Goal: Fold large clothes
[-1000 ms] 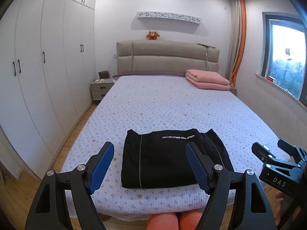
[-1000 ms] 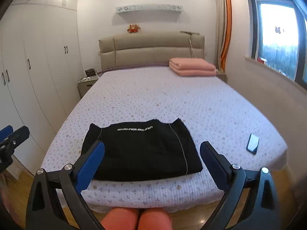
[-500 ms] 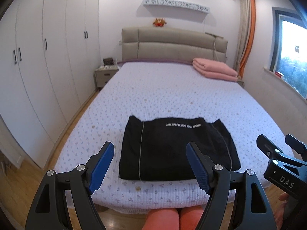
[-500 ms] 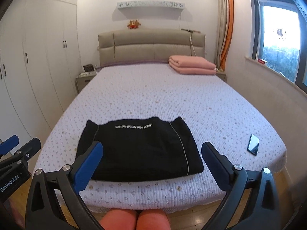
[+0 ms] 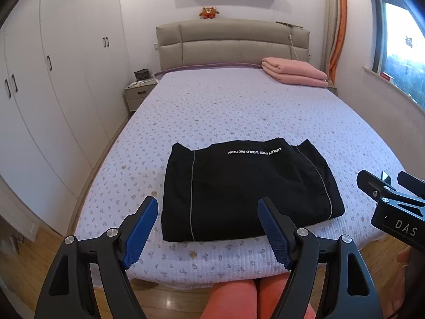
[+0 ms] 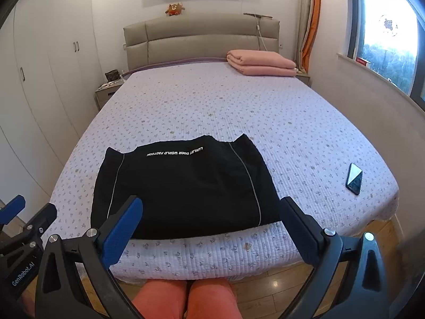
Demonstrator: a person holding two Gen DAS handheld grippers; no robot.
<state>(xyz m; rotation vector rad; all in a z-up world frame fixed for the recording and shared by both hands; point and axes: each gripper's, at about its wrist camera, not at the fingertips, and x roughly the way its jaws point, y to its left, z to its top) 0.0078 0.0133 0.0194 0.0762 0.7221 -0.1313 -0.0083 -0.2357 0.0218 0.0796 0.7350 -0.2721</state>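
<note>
A black garment (image 5: 244,188) with thin white piping and white lettering lies folded into a flat rectangle near the foot of the bed (image 5: 239,106); it also shows in the right wrist view (image 6: 183,186). My left gripper (image 5: 208,228) is open and empty, held in the air before the bed's foot edge. My right gripper (image 6: 209,226) is open and empty, also short of the garment. Neither touches the cloth. The right gripper shows at the right edge of the left wrist view (image 5: 387,199).
A folded pink blanket (image 6: 261,62) lies at the head of the bed, right side. A phone (image 6: 354,178) lies near the bed's right foot corner. White wardrobes (image 5: 53,93) line the left wall, with a nightstand (image 5: 138,93) beside the headboard. My knees (image 6: 183,300) are below.
Both grippers have tilted downward and drawn back a little, so the bed and garment sit higher in view. The garment has not moved. Both jaws stay open.
</note>
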